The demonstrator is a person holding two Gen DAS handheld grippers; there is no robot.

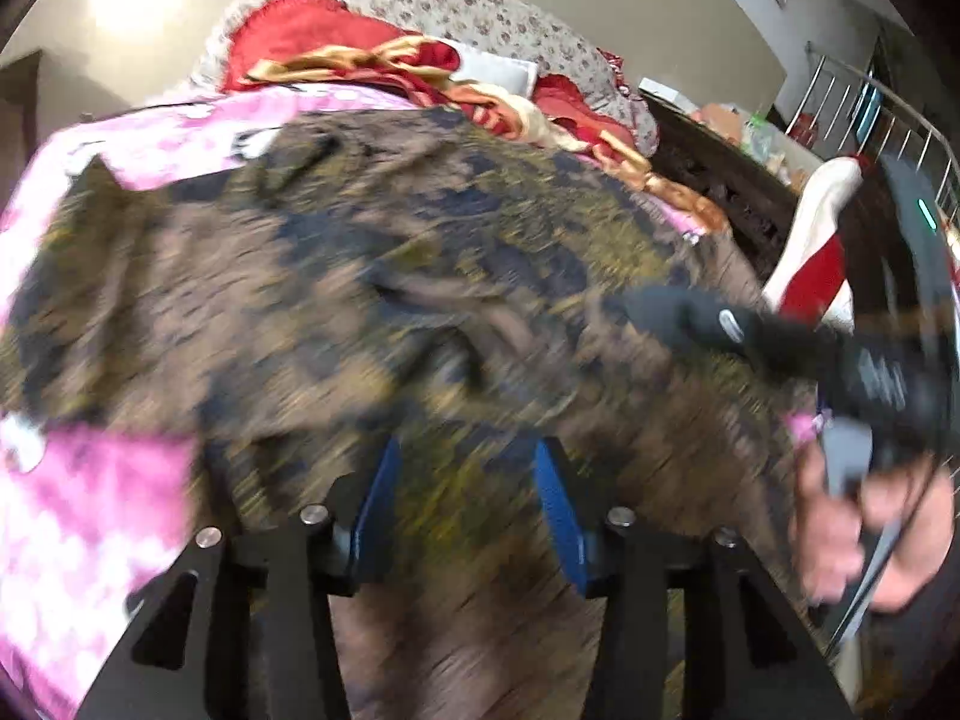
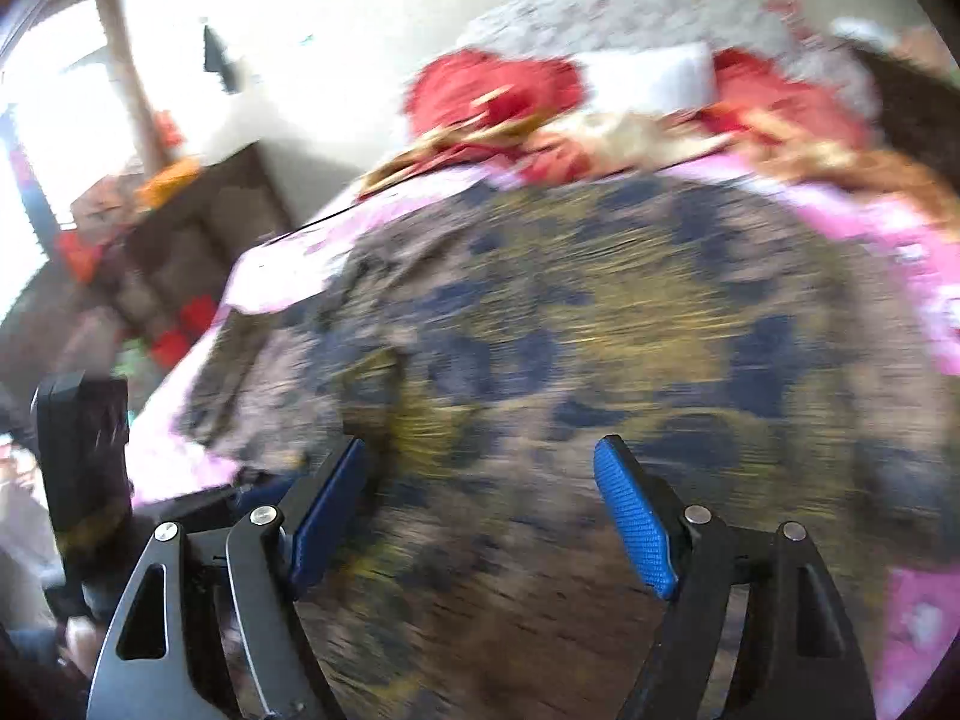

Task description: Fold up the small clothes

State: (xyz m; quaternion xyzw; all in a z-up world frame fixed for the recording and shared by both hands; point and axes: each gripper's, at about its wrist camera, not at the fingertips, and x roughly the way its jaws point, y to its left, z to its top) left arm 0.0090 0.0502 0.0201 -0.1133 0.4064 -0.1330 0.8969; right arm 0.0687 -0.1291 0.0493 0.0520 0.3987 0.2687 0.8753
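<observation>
the bed [image 1: 90,480], under a pink patterned sheet, carries everything here, and most of its near half is covered by the camouflage garment [image 1: 372,300], spread out roughly flat in brown, olive and dark blue. it fills the middle of both wrist views, blurred, with pink sheet showing past it at 9 o'clock in the left view and at 3 o'clock in the right view. by its look it is soft, limp and light cloth, with wrinkles and a raised fold near its centre; it should drape and slide on the sheet rather than hold a shape, so a pinch at a hem or corner seems better than a grab in the middle. its far edge runs along 12 o'clock, close under a heap of red and gold bedding [image 1: 360,60], so there is little room to push it that way; the open room is the pink margin at the sides. the bed's side edge drops off at 9 o'clock in the right view, toward dark furniture. the left hand-held gripper [image 1: 465,516] hovers over the near part of the cloth, jaws partly apart and nothing pinched. the right hand-held gripper [image 2: 480,516] stands wide over the cloth, also empty; in the left view it appears at 3 o'clock, gripped by a hand [image 1: 852,534].
</observation>
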